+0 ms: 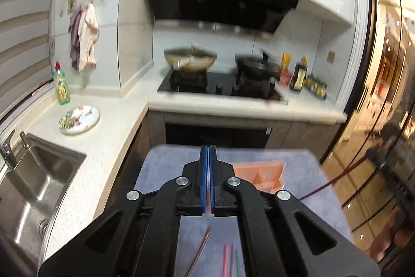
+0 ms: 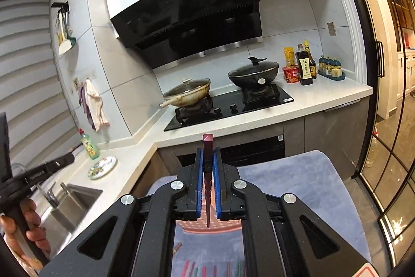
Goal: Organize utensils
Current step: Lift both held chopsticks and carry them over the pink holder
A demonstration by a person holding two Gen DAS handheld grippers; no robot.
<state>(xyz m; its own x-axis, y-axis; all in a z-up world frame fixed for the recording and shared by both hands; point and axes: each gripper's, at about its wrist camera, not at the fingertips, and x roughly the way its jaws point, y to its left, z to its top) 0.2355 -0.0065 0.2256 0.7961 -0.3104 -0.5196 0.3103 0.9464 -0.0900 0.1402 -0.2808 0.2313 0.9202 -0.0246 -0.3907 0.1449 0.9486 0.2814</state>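
My right gripper [image 2: 208, 151] is shut on a dark red chopstick [image 2: 208, 181], held upright above a pink slotted organizer tray [image 2: 205, 226] on a blue-grey mat [image 2: 298, 181]. Several coloured chopsticks [image 2: 207, 269] lie on the mat at the bottom of the right wrist view. My left gripper [image 1: 208, 147] is shut and empty above the mat [image 1: 166, 168]. The pink organizer tray [image 1: 262, 174] sits just right of its fingers. A brown chopstick [image 1: 201, 251] and pink and green chopsticks [image 1: 230, 261] lie below it.
A steel sink [image 1: 33, 188] and patterned plate [image 1: 79, 119] are on the counter at the left, with a green soap bottle [image 1: 61, 85]. A stove with two pans [image 2: 228, 92] is ahead. Sauce bottles [image 2: 306, 64] stand at the right. A glass door [image 2: 384, 121] is at far right.
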